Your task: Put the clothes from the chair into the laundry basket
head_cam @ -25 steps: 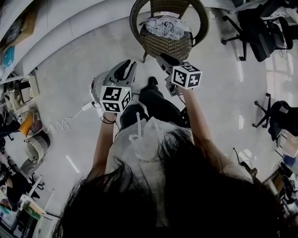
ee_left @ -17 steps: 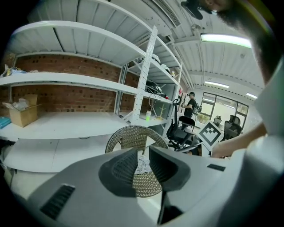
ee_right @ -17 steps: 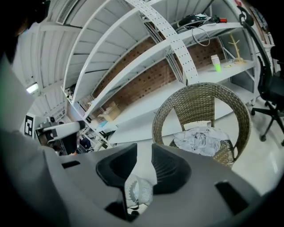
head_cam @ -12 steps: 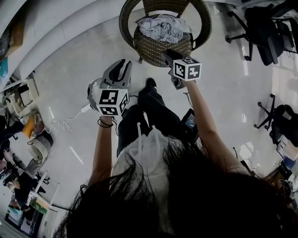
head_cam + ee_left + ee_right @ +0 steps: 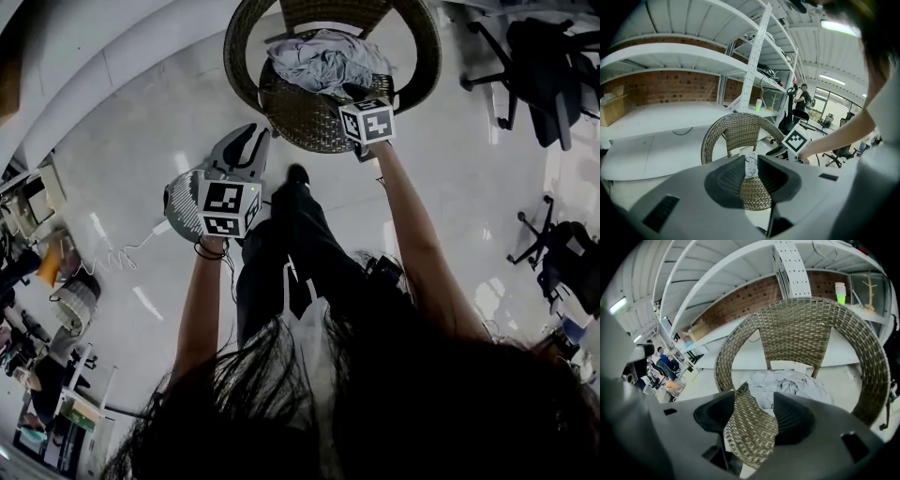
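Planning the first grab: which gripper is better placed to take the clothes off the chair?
Probably right. The right gripper is over the front edge of the chair, beside the clothes; its jaws have just been opening, nothing between them. The left gripper hangs short of the chair.

The left gripper (image 5: 751, 158) fills the near foreground, its two dark ribbed jaws standing a little apart with nothing held. Through the narrow gap, a bunch of grey clothes (image 5: 751, 169) lies on the seat of a wicker chair (image 5: 740, 129), whose rounded back rises just beyond. A person's forearm (image 5: 834, 136) reaches in from the right toward the chair. Behind, white shelves (image 5: 670, 56) run along a brick wall (image 5: 670, 86), with a cardboard box (image 5: 611, 105) at far left.
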{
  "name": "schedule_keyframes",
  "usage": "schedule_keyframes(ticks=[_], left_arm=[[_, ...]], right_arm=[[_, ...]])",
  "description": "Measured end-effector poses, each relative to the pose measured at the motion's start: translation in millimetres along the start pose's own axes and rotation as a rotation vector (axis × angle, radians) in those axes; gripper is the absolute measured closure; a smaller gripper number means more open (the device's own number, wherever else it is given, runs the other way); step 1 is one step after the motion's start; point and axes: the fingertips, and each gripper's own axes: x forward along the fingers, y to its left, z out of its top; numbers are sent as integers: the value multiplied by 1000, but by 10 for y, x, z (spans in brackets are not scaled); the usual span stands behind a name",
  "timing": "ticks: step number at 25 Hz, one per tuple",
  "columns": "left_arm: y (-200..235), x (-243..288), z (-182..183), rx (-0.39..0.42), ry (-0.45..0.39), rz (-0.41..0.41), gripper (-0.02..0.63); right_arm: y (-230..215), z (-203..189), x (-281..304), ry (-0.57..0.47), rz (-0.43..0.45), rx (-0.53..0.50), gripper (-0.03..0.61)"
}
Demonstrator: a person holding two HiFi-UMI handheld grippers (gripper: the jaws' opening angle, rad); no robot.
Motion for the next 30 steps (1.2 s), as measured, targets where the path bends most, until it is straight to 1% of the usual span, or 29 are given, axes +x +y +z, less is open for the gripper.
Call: schedule_keyframes(ticks=[3, 6, 8, 10, 12, 14, 17, 19, 21, 23, 25, 27, 30], left_arm=[[122, 237, -139, -7, 33, -4, 523], [263, 419, -302, -24, 60, 5, 523], [349, 507, -415, -34, 79, 10, 523], [429, 583, -522, -35, 97, 13, 523], [494, 642, -623, -31, 114, 13, 523], [542, 677, -715, -30, 131, 13, 523], [599, 697, -837, -34, 150, 17, 523], [623, 704, -916, -33, 161, 19, 523], [645, 706, -1004, -30, 174, 20, 523], [679, 701, -1076, -30, 184, 25, 523], [732, 695, -1107, -39, 183, 35, 523], [790, 678, -1123, -60, 173, 48, 523], [875, 624, -1179, -88, 168, 68, 523]], right_arm=[[-199, -97, 326, 63, -30, -54, 316], [-353, -214, 631, 137, -45, -140, 311], [-466, -298, 814, 183, -73, -196, 305], [-549, -310, 992, 207, -100, -269, 301], [-581, -265, 1178, 215, -113, -381, 294], [-595, -231, 1341, 247, -120, -525, 287], [-563, -171, 1587, 299, -100, -732, 281], [-535, -120, 1754, 324, -82, -833, 276], [-498, -80, 1910, 344, -63, -886, 270], [-465, -46, 2051, 362, -42, -885, 268], [-486, -29, 2169, 392, -25, -842, 267], [-529, -23, 2243, 421, -9, -749, 267], [-575, -19, 2275, 430, 2, -532, 268]])
